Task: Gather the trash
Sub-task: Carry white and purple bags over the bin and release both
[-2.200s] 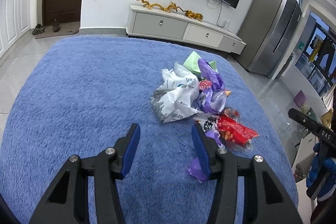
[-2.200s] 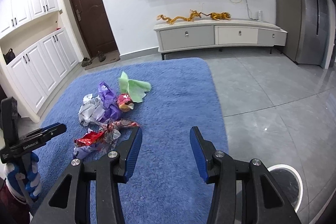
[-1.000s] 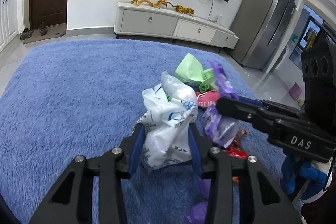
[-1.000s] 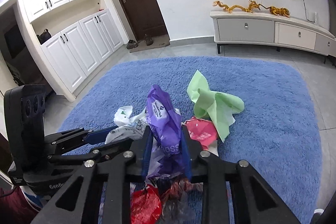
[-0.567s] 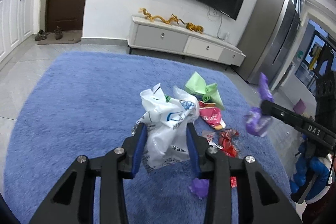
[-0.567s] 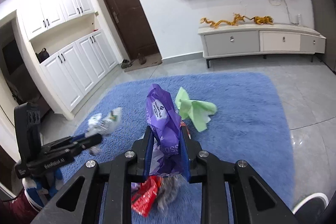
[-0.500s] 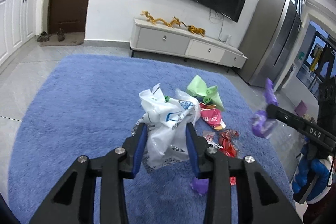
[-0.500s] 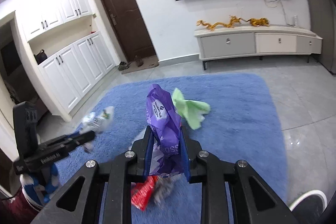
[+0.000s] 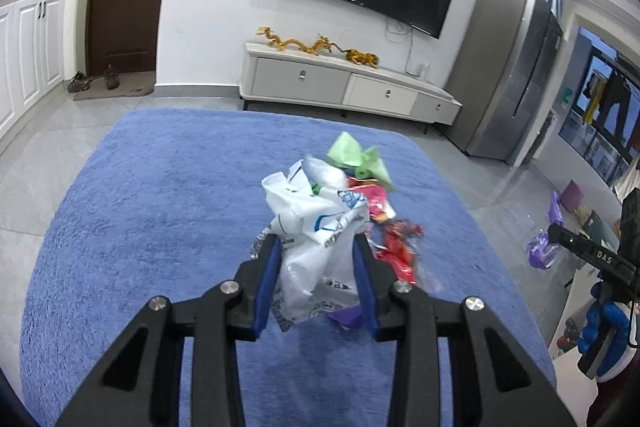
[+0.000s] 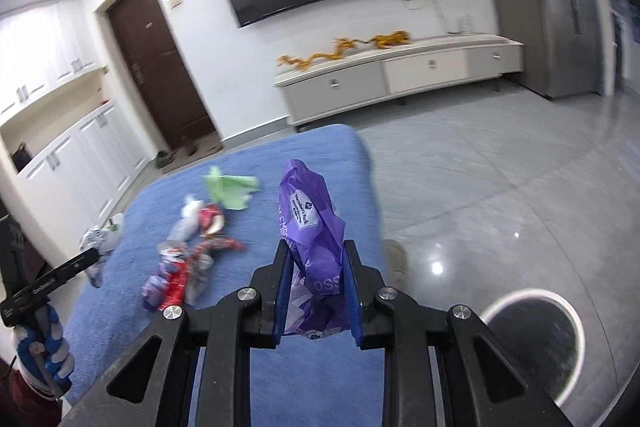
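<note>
1. Blue rug (image 9: 152,227) covers the floor in front of a white TV cabinet (image 9: 344,89); grey tile floor (image 10: 500,187) lies to its right.
2. Round bin (image 10: 532,343), white rim and dark inside, stands on the tile at lower right of the right wrist view, just off the rug edge.
3. Left tool (image 9: 316,263) is clamped on a crumpled white plastic bag (image 9: 316,227), which sits between its blue pads above the rug.
4. Right tool (image 10: 316,275) is clamped on a purple bag (image 10: 310,223) with white print; the bag stands upright between the pads, over the rug's right edge.
5. Loose trash lies on the rug: a green wrapper (image 9: 356,157) farthest out, a red packet (image 9: 376,201) just beside it, and a red crinkled wrapper (image 9: 400,247) nearer the left tool.
6. A small purple scrap (image 9: 348,317) shows under the white bag.
</note>
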